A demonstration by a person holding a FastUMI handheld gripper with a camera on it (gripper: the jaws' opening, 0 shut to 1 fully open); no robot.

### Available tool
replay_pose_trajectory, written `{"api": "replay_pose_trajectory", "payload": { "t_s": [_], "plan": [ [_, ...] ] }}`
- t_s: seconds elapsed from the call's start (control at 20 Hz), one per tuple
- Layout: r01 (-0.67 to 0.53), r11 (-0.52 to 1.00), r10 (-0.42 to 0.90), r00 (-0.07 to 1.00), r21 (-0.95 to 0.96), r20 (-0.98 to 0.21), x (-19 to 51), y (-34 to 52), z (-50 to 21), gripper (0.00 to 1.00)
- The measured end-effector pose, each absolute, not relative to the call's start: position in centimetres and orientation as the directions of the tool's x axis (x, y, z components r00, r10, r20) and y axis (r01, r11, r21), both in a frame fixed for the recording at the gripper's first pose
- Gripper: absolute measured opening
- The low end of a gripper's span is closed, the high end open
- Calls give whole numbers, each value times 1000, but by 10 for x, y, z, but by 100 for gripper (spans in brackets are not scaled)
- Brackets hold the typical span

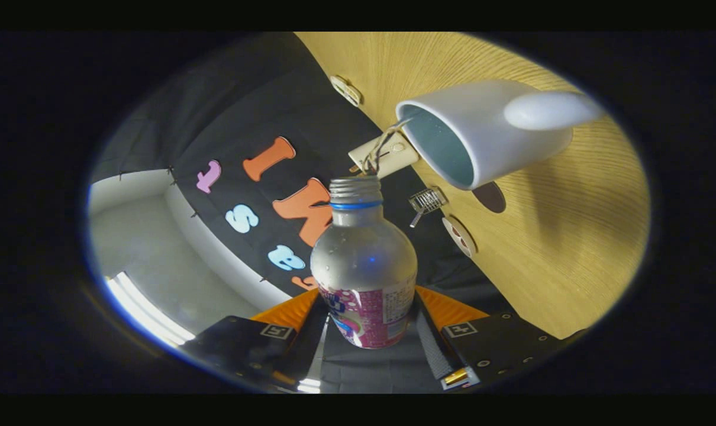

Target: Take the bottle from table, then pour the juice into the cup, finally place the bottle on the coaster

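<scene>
Far off past the fingers: grey floor (151, 248) and a black cloth wall (257, 100). Right in the middle: a clear bottle (364, 260), cap off, blue ring round its neck, pink label low down, little drops inside. Held tight in the gripper (367, 331), one finger pressed on each side of the label. Whole view tipped hard over, so the wooden table (571, 225) runs slanted. Just past the bottle's open mouth: a white cup (482, 133), handle out to the side, pale blue inside. Close by the cup: a dark round coaster (491, 198), partly hidden under it.
</scene>
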State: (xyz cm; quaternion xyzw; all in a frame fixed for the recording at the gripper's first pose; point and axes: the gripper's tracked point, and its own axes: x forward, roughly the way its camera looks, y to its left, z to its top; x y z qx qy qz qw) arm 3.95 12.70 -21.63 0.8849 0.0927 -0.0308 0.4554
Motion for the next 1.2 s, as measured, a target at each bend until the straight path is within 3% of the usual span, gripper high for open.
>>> {"api": "replay_pose_trajectory", "payload": {
  "t_s": [1.2],
  "plan": [
    [161,-656,136,986,738,-94,39,119,-205,77]
  ]
}}
